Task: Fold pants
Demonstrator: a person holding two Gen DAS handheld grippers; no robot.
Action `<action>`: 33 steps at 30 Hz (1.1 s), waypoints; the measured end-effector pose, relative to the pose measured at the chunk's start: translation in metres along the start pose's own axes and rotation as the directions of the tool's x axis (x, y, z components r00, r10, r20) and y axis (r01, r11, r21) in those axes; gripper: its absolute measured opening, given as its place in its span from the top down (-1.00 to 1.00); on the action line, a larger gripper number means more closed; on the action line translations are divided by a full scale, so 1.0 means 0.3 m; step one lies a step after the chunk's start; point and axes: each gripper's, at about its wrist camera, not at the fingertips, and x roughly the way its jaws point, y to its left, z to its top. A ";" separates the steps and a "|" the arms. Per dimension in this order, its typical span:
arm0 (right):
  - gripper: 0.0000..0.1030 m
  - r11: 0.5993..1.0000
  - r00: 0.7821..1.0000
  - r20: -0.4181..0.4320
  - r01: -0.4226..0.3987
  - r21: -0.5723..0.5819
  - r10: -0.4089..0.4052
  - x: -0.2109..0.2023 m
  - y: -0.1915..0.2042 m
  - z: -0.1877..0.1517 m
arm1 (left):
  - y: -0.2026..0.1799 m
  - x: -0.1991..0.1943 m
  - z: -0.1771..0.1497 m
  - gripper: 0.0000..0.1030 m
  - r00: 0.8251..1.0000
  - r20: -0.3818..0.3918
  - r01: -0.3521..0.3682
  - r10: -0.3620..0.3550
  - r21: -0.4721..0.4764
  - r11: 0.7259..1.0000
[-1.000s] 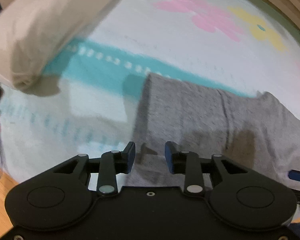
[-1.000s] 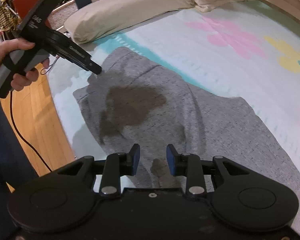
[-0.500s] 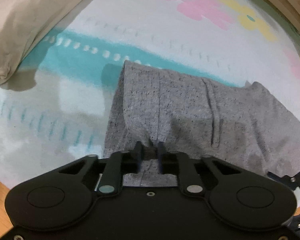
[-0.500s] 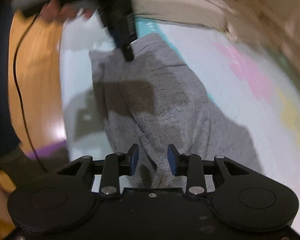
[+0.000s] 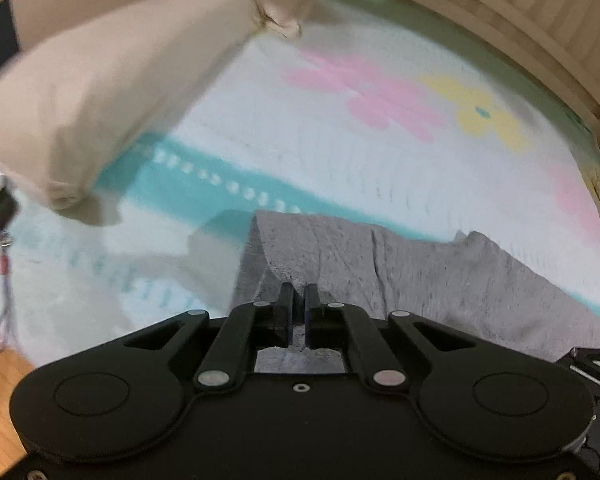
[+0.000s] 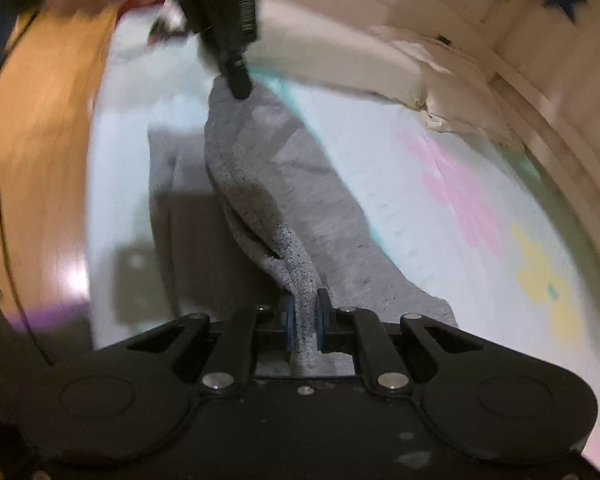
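Your left gripper [image 5: 299, 312] is pinched tight on the edge of the grey pants [image 5: 400, 276], its jaws nearly touching with only a thin fold of cloth between them, and the fabric rises from the bed toward the fingers [image 5: 286, 304] in a small peak. Your right gripper [image 6: 304, 322] has just been closing, and its blue pads [image 6: 289, 326] now press a thick bunched ridge of the same pants between them. In the right wrist view that ridge of cloth runs away from your right jaws up to the tip of your left gripper, which shows blurred at the top of the picture, so the stretch of fabric between your two tools hangs off the bed as a raised band. The rest of the pants lies flat on the bedspread [image 5: 340, 152], a pale cover with a teal stripe and pink and yellow flowers. A beige pillow [image 5: 100, 92] rests on the bedspread beyond the pants, well apart from them. A slatted wooden bed frame [image 5: 520, 32] curves along the far side, and wooden floor [image 6: 40, 140] shows beside the bed.
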 end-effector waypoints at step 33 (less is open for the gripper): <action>0.38 0.581 0.980 -0.196 0.144 0.801 0.028 0.067 -0.667 -0.288 | -0.498 0.420 -0.168 0.52 0.971 -0.202 -0.089 0.130 0.203 0.975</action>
